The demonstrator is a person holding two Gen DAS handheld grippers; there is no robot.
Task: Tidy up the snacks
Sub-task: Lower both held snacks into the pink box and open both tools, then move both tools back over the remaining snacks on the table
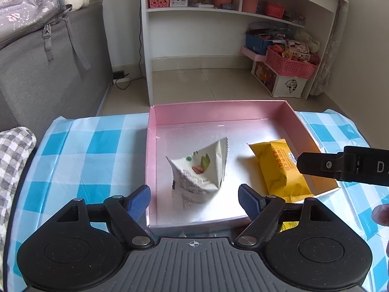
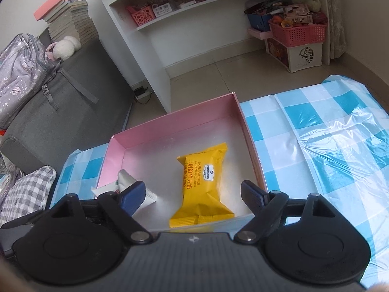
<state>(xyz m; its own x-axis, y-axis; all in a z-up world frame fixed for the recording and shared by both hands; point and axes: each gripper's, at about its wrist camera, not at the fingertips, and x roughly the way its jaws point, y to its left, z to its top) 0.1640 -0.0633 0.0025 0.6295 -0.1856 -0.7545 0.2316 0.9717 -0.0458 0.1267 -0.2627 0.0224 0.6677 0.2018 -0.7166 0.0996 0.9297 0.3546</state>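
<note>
A pink box [image 1: 218, 110] sits on the blue checked tablecloth [image 1: 92, 150]. Inside it lie a white snack packet [image 1: 199, 170] on the left and a yellow waffle sandwich packet [image 1: 279, 168] on the right. My left gripper [image 1: 194, 194] is open and empty, at the box's near edge in front of the white packet. In the right wrist view the box [image 2: 170, 126] holds the yellow packet [image 2: 201, 185] and the white packet [image 2: 121, 185]. My right gripper [image 2: 192, 194] is open and empty, just before the yellow packet. Part of the right gripper shows in the left wrist view.
A white shelf unit [image 1: 194, 12] with baskets stands on the floor behind the table. A grey sofa [image 1: 48, 73] with a bag is at the left. A checked cloth [image 1: 12, 158] lies at the table's left edge. Pink baskets [image 1: 289, 65] stand at the right.
</note>
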